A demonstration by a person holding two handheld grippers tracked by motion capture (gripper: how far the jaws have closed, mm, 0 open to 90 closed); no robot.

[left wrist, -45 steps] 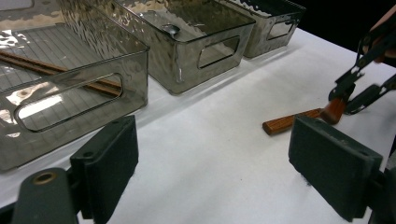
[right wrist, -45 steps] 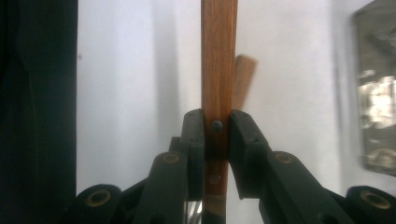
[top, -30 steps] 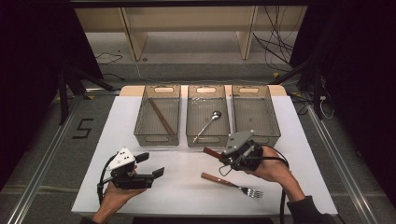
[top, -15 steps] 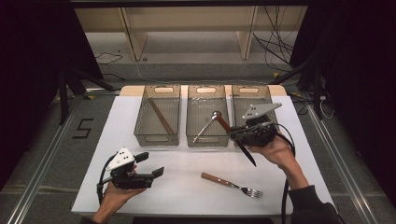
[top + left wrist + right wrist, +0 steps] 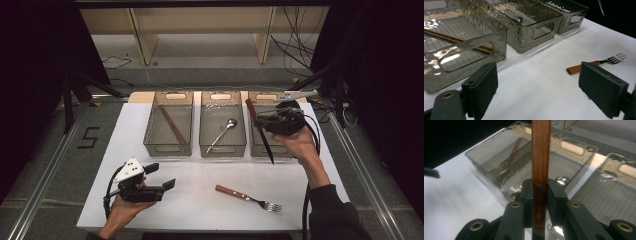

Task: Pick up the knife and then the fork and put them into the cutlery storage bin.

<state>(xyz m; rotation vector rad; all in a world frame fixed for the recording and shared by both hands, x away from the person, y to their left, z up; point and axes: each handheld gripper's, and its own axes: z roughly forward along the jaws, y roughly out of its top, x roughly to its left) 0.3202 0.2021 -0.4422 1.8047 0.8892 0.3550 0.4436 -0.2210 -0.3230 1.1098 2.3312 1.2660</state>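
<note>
The knife (image 5: 261, 131), with its wooden handle (image 5: 540, 165) clamped between the pads of the right gripper (image 5: 265, 122), was held in the air above the near end of the right-hand bin (image 5: 295, 150), its dark blade slanting down toward the near edge of the white table (image 5: 200, 210). The left gripper (image 5: 160, 176) was held low over the near left part of the table with its jaws spread wide and nothing between them. A spoon (image 5: 222, 134) was seen in the middle bin (image 5: 222, 150), chopsticks (image 5: 172, 124) in the left bin (image 5: 167, 149), and a wooden-handled fork (image 5: 248, 198) lay on the table well apart from both grippers.
</note>
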